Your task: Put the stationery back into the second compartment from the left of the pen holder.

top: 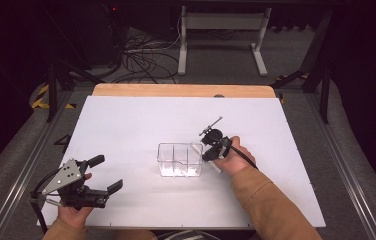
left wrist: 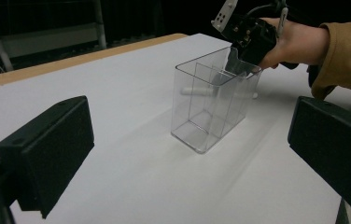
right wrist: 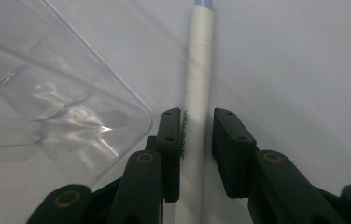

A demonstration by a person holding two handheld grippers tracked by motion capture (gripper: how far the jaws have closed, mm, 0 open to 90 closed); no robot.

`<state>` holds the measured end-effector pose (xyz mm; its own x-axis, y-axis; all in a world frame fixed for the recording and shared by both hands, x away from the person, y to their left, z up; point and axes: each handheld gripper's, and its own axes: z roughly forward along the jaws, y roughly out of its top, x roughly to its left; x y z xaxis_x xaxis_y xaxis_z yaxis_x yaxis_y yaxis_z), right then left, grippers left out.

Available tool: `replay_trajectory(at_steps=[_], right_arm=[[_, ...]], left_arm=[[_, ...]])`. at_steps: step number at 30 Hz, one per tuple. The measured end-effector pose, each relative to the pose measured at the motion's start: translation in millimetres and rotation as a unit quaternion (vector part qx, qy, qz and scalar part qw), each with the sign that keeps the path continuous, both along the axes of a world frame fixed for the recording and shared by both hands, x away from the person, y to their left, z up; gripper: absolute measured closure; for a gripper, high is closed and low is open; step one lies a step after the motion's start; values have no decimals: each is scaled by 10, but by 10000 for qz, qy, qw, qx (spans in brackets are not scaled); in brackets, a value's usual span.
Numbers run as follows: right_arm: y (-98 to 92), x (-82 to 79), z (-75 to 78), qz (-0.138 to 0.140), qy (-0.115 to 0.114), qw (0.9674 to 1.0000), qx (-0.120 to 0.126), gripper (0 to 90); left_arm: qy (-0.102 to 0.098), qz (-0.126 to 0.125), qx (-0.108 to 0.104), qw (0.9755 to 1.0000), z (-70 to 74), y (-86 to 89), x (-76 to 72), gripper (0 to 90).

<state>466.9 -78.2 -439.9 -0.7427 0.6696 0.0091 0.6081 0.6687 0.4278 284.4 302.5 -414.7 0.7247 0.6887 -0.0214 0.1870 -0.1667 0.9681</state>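
Observation:
A clear plastic box (top: pixel 179 160) with inner dividers stands upright near the middle of the white table (top: pixel 141 120). Just to its right a white pen (top: pixel 215 167) lies flat on the table. My right gripper (top: pixel 210 153) points down beside the box, and its pads sit against both sides of the pen (right wrist: pixel 197 88). In the right gripper view the box's corner (right wrist: pixel 61 102) is close on the left. My left gripper (top: pixel 106 173) is held at the table's near left with its jaws wide apart and nothing between them. From there the box (left wrist: pixel 213 100) and the right gripper (left wrist: pixel 237 60) show ahead.
A strip of wooden tabletop (top: pixel 181 90) runs along the far edge of the white surface. Behind it are a white table frame (top: pixel 221 35) and loose cables (top: pixel 141 57) on the floor. Metal rails (top: pixel 21 165) flank the table.

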Motion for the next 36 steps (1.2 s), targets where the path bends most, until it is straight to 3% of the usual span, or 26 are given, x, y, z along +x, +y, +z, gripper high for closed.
replay_trajectory(at_steps=[17, 24, 31, 36], right_arm=[[49, -46, -4, -187, -176, 9995, -184, 792], [39, -43, 3, -189, -164, 9996, -137, 793], [-21, -90, 145, -201, -448, 9987, 141, 794], [-122, -125, 275, -221, -726, 9960, 465, 794]], left_arm=[[16, -2, -21, 10000, -4, -12, -1, 10], [16, -1, -26, 10000, -5, -10, 1, 11], [6, -10, -6, 10000, -7, -11, 1, 10], [3, -6, -4, 10000, -5, -14, -1, 10]])
